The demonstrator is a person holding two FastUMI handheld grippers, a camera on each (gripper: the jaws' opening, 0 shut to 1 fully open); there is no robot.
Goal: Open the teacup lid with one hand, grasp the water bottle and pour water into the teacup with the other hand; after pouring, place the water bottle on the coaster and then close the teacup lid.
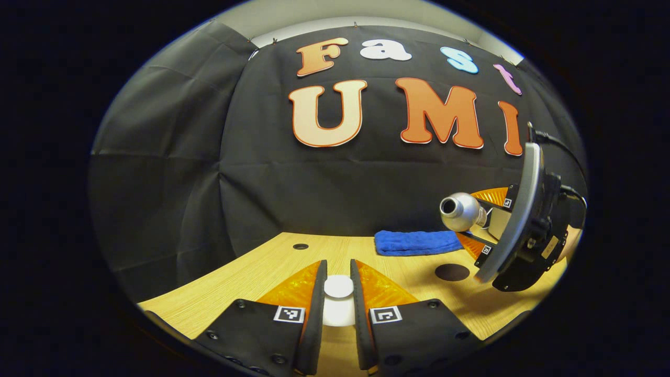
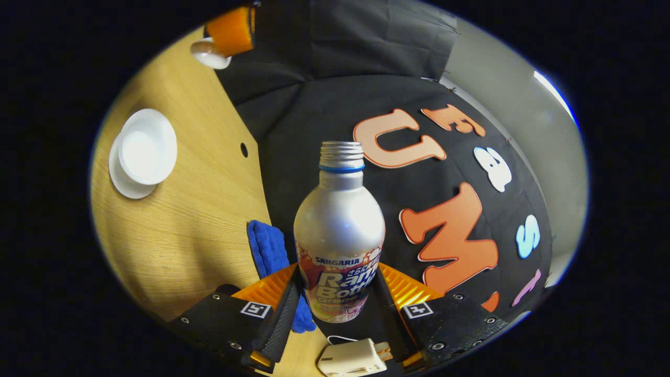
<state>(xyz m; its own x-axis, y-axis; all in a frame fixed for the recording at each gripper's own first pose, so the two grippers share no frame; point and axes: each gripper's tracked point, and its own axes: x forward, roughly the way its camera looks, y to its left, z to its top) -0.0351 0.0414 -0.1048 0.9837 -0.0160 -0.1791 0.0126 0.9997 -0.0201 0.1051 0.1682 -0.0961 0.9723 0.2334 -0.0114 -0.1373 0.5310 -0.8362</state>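
Metal bottle (image 2: 339, 235), smooth and likely slippery, sits clamped low in the right tongs (image 2: 337, 298); left tongs (image 1: 338, 309) pinch the fragile lid (image 1: 338, 287).

A blue towel (image 1: 417, 242) is lying on the wooden table (image 1: 251, 275) near the black cloth wall (image 1: 172, 173). A white plug (image 2: 352, 357) is showing beside the table's edge.

Uncapped silver water bottle (image 2: 339, 235), tilted
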